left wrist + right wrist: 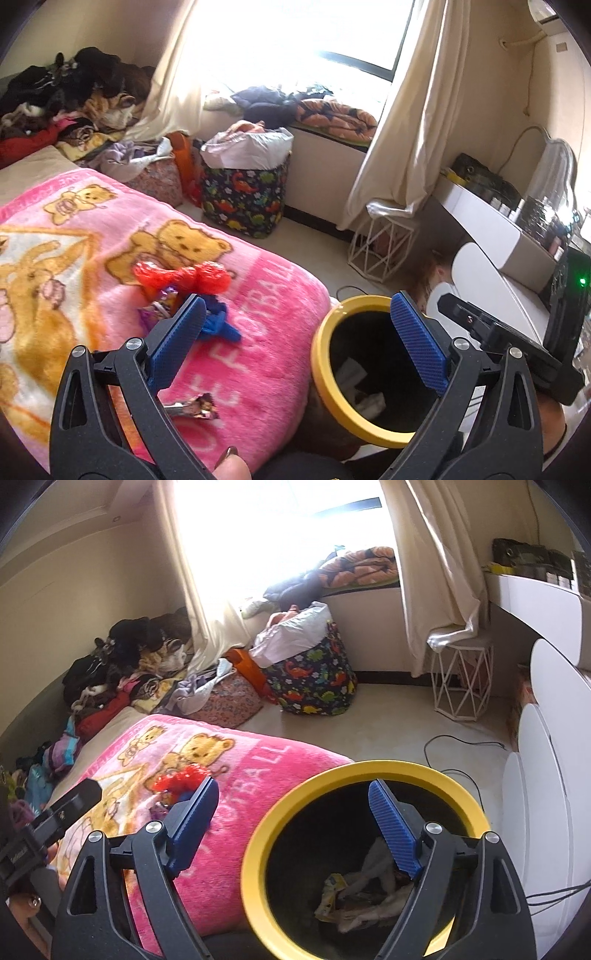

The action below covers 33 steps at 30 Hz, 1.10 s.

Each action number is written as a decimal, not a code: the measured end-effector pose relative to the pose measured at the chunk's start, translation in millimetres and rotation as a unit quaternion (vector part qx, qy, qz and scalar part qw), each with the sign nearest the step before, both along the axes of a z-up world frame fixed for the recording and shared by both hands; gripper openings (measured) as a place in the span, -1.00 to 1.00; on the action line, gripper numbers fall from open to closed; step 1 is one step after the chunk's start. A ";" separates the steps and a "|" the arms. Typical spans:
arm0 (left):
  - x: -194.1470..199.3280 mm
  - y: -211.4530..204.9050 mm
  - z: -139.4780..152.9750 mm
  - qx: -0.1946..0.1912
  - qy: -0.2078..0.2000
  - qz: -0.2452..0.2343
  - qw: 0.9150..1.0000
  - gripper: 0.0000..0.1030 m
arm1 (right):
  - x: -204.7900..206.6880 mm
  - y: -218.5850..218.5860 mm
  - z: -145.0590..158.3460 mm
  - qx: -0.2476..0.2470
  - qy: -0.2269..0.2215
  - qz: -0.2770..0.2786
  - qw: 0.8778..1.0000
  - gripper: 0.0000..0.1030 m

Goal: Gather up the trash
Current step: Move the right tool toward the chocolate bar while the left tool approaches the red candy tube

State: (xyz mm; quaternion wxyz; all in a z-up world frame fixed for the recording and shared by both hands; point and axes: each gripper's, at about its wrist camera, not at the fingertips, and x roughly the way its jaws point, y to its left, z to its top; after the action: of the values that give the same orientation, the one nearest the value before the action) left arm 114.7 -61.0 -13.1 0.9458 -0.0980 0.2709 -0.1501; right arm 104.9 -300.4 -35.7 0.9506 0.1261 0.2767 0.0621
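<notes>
Both grippers hang low over the edge of the bed. On the left gripper (297,326) the two blue-padded fingers (177,343) are spread wide apart with nothing between them, one pad over the pink teddy-bear blanket (258,332) and the other over the mouth of the bin. The right gripper (291,821) is just as wide open and empty, its right pad inside the ring of the yellow-rimmed bin (255,878), its left one over the blanket.

One bin stands against the bed's corner, and at its bottom lie crumpled wrappers and paper (354,897), too tangled to count.

On the blanket I count four loose pieces: one crinkled red plastic bag (184,277), one purple wrapper (162,306) touching its lower edge, one blue scrap (219,325) just beside the left pad of the left gripper, and one torn brown foil wrapper (199,406) near that gripper's frame, well apart from the other three.

Further off sit one dinosaur-print hamper (243,199) stuffed with a white bag, one white wire stool (380,247) under the curtain, and one heap of clothes (62,99) at the bed's far end.
</notes>
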 end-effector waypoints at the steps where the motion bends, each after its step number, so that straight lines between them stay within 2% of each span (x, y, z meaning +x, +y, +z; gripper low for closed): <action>1: 0.0 2.0 0.4 0.000 0.000 0.003 1.000 0.78 | 0.1 2.8 1.0 -0.002 -0.001 0.004 1.000 0.57; 15: -4.1 51.1 7.4 -0.005 -0.015 0.062 0.998 0.78 | 5.1 60.6 5.3 -0.023 -0.005 0.069 0.997 0.57; 33: -7.3 112.8 7.0 -0.010 -0.012 0.130 0.991 0.78 | 14.3 124.6 -0.8 -0.052 0.005 0.144 0.988 0.57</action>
State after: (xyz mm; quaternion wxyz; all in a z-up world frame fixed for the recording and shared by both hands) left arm 107.4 51.8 -6.1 0.9595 -0.1399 0.2427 -0.0292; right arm 119.2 -175.9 -36.6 0.9358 0.0358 0.2994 0.1828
